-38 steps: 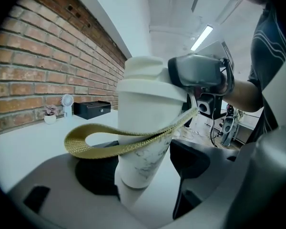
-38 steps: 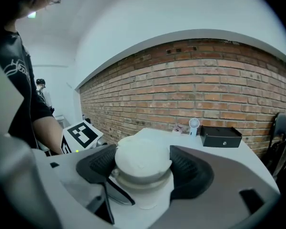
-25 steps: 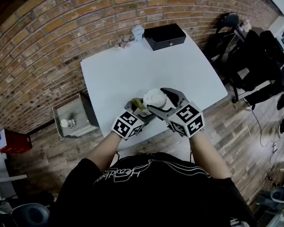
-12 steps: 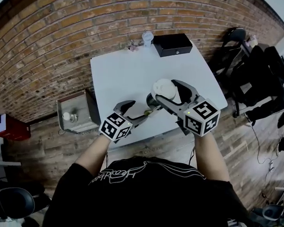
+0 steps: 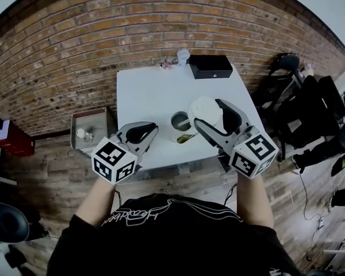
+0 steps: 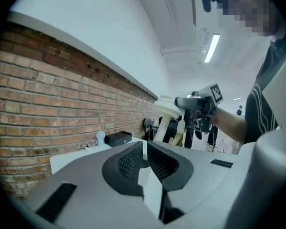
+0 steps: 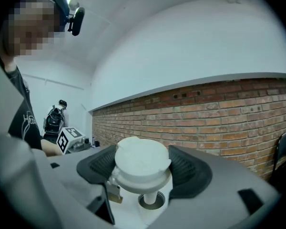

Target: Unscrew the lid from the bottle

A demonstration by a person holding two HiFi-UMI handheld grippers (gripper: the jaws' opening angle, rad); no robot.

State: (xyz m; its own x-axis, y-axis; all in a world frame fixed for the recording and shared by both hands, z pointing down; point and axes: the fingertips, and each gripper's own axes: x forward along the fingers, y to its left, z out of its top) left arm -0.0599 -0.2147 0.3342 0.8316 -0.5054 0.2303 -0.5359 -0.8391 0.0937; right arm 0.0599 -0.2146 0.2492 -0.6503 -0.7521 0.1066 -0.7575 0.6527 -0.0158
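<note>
The white bottle (image 5: 179, 132) stands open on the white table (image 5: 155, 94), its dark mouth facing up and a yellowish label on its side. My right gripper (image 5: 210, 114) is shut on the white lid (image 5: 206, 109), holding it above and just right of the bottle. The right gripper view shows the lid (image 7: 142, 163) clamped between both pads, with the bottle's mouth (image 7: 150, 202) below it. My left gripper (image 5: 149, 130) hangs left of the bottle, apart from it. Its jaws have just been closing; the pads (image 6: 133, 161) nearly meet, with nothing between them.
A black box (image 5: 210, 66) and a small white object (image 5: 183, 55) sit at the table's far edge by the brick wall. A grey crate (image 5: 87, 132) stands on the floor to the left. Chairs with black bags (image 5: 299, 105) stand to the right.
My left gripper let go of the bottle, drew away to the left and rose, and its jaws closed. My right gripper lifted the lid up off the bottle.
</note>
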